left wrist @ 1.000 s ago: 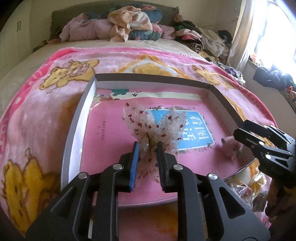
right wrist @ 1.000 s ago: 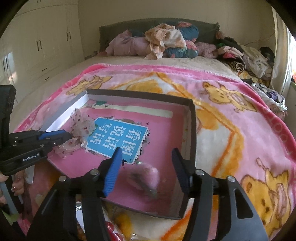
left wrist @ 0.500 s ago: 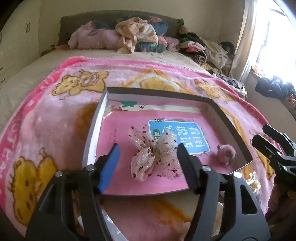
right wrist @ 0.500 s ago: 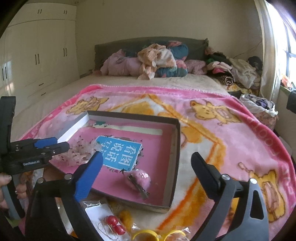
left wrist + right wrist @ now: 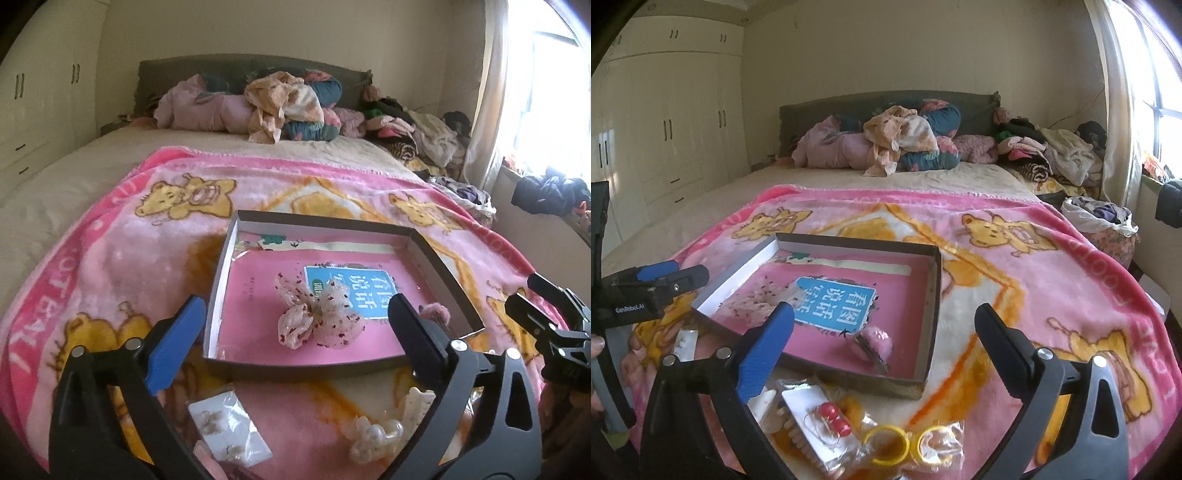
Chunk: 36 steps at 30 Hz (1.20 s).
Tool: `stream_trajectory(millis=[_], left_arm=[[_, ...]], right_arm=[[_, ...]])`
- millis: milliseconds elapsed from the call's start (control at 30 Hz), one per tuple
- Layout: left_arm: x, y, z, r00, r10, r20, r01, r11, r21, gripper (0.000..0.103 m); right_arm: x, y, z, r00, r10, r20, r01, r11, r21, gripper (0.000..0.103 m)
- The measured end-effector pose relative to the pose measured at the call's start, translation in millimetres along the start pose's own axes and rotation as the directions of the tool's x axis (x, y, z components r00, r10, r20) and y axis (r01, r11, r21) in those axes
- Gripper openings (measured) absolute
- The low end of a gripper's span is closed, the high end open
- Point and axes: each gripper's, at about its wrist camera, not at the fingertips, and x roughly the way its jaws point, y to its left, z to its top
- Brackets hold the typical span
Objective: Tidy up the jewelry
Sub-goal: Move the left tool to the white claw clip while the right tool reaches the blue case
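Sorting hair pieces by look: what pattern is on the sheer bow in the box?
Translucent pale fabric with small dark-red specks; the bow shows best in the left wrist view.

"GenRobot.AI" is printed on the left tongs [image 5: 674, 277]; "看图说话" on the blue label [image 5: 835, 305].

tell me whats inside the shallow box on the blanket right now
Inside the shallow box lie a pink book, a sheer spotted bow on it, and a fluffy pink hair clip. Whatever is under the book is hidden.
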Motion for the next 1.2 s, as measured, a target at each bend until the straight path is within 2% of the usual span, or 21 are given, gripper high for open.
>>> stream_trajectory(millis=[600, 1200], left_arm=[[-37, 2, -22, 1.000, -0.005, 0.030, 0.005, 1.000, 0.001, 0.091], [-38, -40, -52, 0.997, -0.075, -0.028, 0.078, 0.990, 0.115, 0.091]], right_arm=[[-39, 12, -22, 1.000, 0.030, -0.001, -0.030, 1.000, 0.008, 0.096], [-63, 6, -69, 0.997, 0.024, -0.075, -0.024, 1.000, 0.009, 0.096]])
